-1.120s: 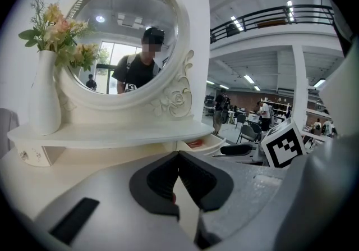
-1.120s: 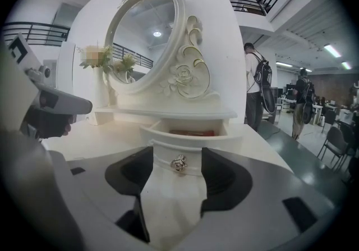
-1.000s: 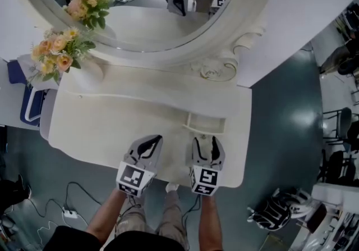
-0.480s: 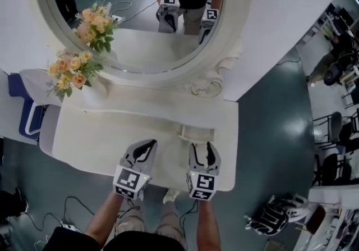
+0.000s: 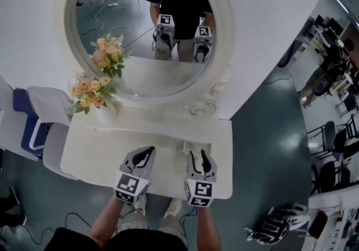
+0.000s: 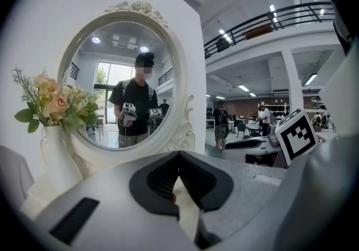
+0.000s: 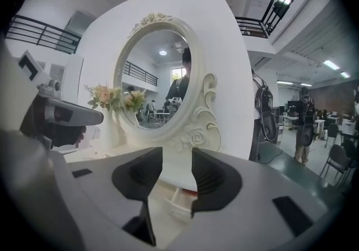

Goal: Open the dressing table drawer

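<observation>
Head view: the left gripper [image 5: 147, 153] and right gripper [image 5: 199, 156] hover side by side over the front of the white dressing table [image 5: 92, 151], and its small drawer [image 5: 195, 145] stands pulled out just ahead of the right one

Left gripper view: the jaws are pressed together and empty, facing the oval mirror [image 6: 126, 87]

Right gripper view: the jaws are partly apart and have just been closing, with nothing between them; the open drawer [image 7: 180, 202] lies below

Dressing table [image 5: 90, 154] smooth, painted; mirror [image 5: 143, 31] glass; floor [image 5: 263, 132] glossy.
</observation>
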Available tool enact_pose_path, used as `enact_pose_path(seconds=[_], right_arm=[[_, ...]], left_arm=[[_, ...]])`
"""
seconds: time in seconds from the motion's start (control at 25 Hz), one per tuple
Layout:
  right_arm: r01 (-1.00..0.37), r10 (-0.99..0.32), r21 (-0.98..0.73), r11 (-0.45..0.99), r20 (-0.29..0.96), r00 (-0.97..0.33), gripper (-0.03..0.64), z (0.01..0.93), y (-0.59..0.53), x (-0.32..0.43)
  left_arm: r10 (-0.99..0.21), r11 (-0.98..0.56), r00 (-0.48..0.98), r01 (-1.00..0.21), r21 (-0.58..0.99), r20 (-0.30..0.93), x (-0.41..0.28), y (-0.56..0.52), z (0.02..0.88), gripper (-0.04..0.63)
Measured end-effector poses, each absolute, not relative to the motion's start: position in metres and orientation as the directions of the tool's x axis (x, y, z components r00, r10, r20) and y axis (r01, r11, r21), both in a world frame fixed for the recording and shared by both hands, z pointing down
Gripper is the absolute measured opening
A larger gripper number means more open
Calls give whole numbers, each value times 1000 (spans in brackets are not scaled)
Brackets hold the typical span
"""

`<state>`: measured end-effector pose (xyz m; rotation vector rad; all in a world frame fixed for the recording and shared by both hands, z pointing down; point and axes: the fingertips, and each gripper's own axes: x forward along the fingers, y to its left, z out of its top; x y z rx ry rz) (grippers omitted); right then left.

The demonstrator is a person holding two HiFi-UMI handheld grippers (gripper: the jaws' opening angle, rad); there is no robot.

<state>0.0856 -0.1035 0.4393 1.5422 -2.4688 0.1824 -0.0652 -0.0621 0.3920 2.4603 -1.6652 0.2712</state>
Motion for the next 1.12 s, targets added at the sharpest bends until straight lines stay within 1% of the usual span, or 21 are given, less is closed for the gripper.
enact_pose_path(seconds=[0.28, 0.48, 0.84, 1.12], right_arm=[[-888, -870, 23, 459, 216, -444, 122, 408, -91, 71], [-880, -867, 37, 473, 200, -457, 76, 395, -85, 60], [-864, -857, 63, 500, 178, -483, 17, 376, -86, 34], [-852, -847, 64, 520, 169, -504, 6, 373, -81, 16]], left_arm=[[-908, -368, 363, -930, 18, 210, -77, -49, 368, 0], [-913, -361, 355, -933, 8, 200, -89, -41, 363, 0], [-932, -318, 313, -948, 3, 181, -116, -32, 355, 0], [-941, -300, 297, -954, 8, 162, -128, -31, 347, -1]])
